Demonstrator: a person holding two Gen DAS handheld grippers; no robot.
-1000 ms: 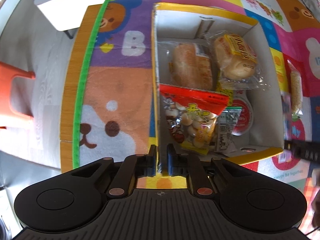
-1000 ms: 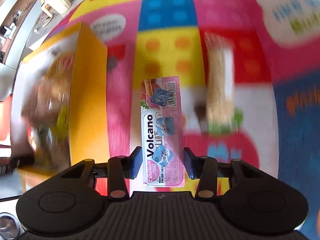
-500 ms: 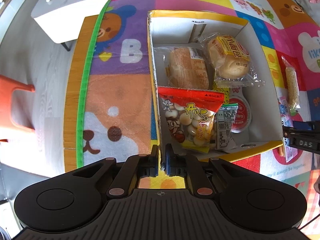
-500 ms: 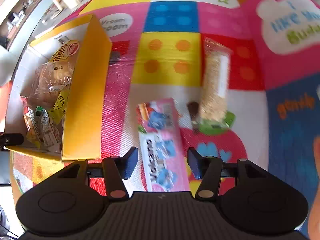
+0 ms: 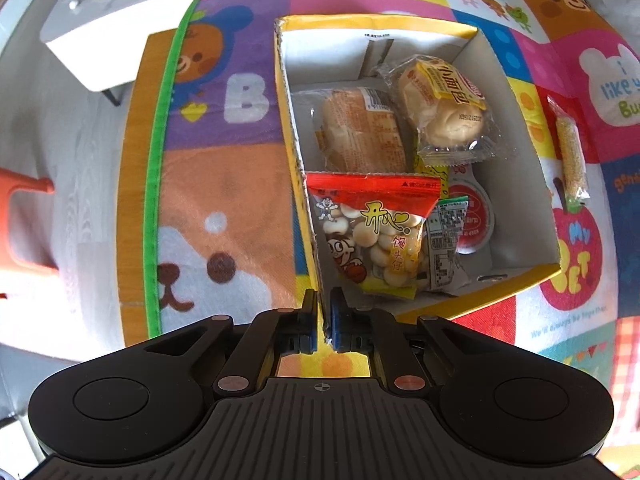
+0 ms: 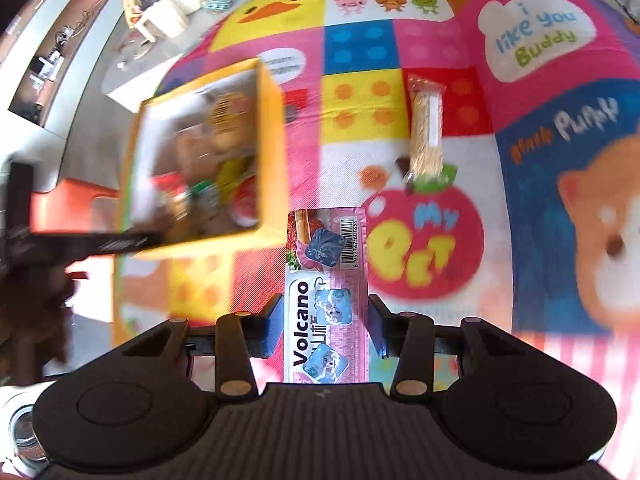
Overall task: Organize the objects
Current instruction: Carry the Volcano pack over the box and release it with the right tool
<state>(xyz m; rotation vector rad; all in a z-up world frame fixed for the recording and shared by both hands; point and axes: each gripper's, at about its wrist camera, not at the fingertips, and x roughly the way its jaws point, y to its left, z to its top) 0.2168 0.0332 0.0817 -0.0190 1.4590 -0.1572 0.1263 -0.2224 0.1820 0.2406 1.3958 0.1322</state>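
Note:
A yellow cardboard box (image 5: pixel 516 276) sits on a colourful play mat; it also shows in the right wrist view (image 6: pixel 272 148). Inside lie a red snack bag (image 5: pixel 376 224), two wrapped buns (image 5: pixel 360 132) and a red-lidded cup (image 5: pixel 476 216). My left gripper (image 5: pixel 324 312) is shut on the box's near-left corner wall. My right gripper (image 6: pixel 326 320) holds a pink Volcano packet (image 6: pixel 326 288) between its fingers, lifted above the mat to the right of the box; gaps show beside the packet. A clear packet of beige sticks (image 6: pixel 426 132) lies on the mat, also seen in the left wrist view (image 5: pixel 570 148).
The mat (image 5: pixel 224 100) covers a wooden table whose left edge (image 5: pixel 134 152) is near the box. An orange chair (image 5: pixel 20 208) stands left of it. A white table (image 5: pixel 92 36) with clutter stands beyond.
My right gripper has lifted and pulled back with the Volcano packet; the view now shows the box from higher up. My left gripper stays on the box corner and has risen slightly.

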